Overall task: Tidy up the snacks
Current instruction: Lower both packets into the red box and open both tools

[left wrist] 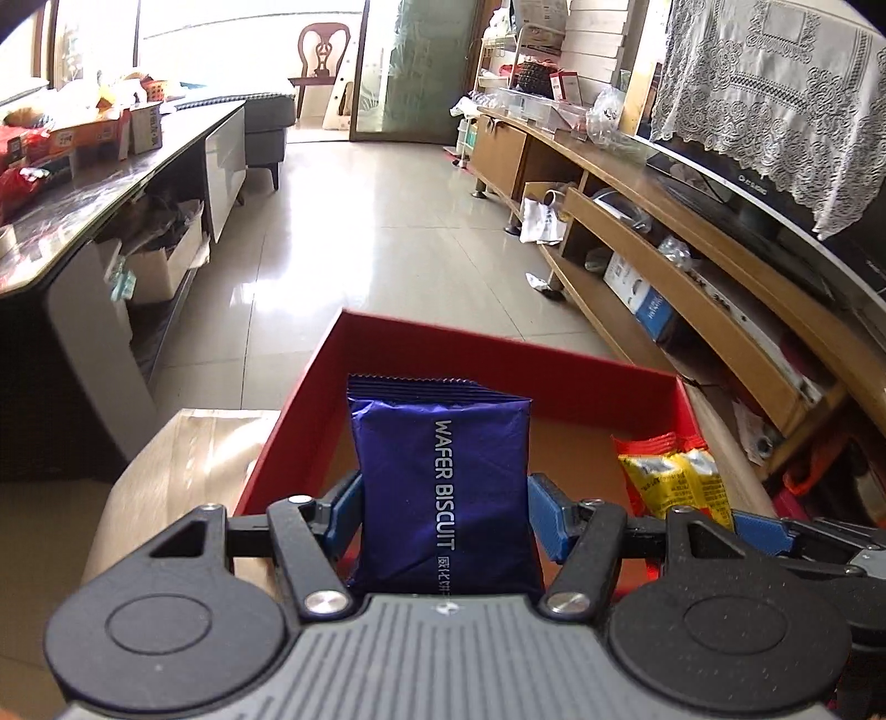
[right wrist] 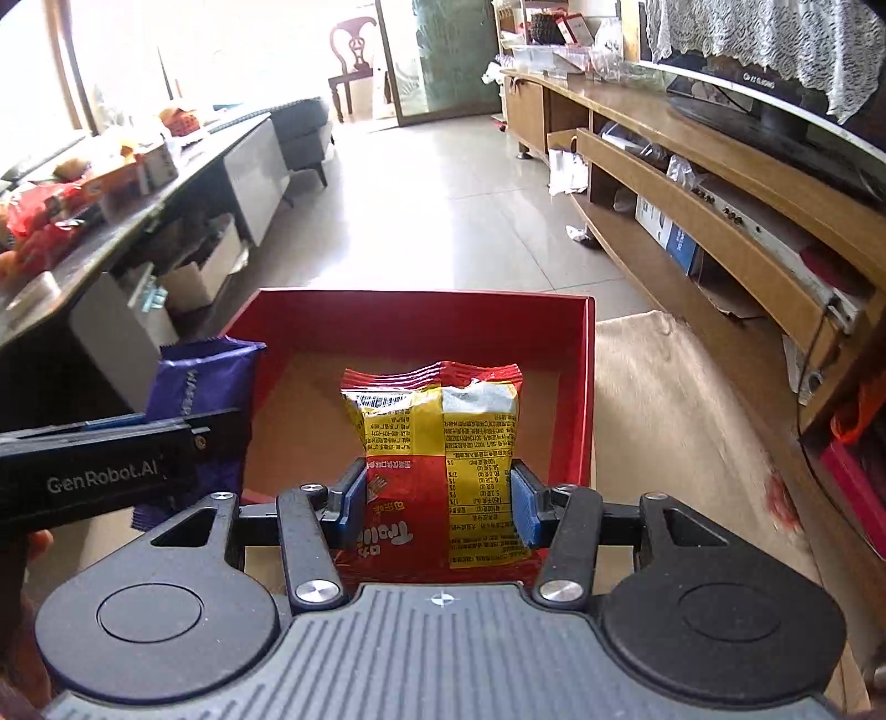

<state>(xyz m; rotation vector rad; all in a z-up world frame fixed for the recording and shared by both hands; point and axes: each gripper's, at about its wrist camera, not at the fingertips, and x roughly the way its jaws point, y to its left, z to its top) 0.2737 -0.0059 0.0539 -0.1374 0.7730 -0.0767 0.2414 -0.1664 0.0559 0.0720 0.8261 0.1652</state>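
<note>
Snacks sit one in each gripper above an open red box (left wrist: 554,365): the left gripper (left wrist: 446,523) clamps a purple wafer biscuit packet (left wrist: 443,482) between its blue pads (left wrist: 545,520), the pack standing upright with its white lettering running down its face and its crimped top edge raised over the box's left part. On its right, seen from the left wrist, a red and yellow snack bag (left wrist: 673,476) hangs over the right side of the box, pinched by the right gripper (right wrist: 443,498), whose blue pads (right wrist: 523,507) press on both sides of the bag (right wrist: 443,443); its printed back faces the right wrist camera and its sealed top is crumpled. From that same camera the purple packet (right wrist: 194,387) shows at the left, just beside the box's left wall (right wrist: 260,399), with the black body of the left gripper (right wrist: 111,459) crossing in front of it. The box rests on a pale wooden surface (right wrist: 664,399) and its brown floor (right wrist: 310,410) is bare where it shows. Beyond it lies a shiny tiled floor (left wrist: 360,238), with a dark table (left wrist: 111,188) bearing more packets on the left, a long wooden cabinet (left wrist: 637,183) on the right carrying a television (left wrist: 747,188) draped in white lace, and a wooden chair (left wrist: 323,50) by the bright far window
</note>
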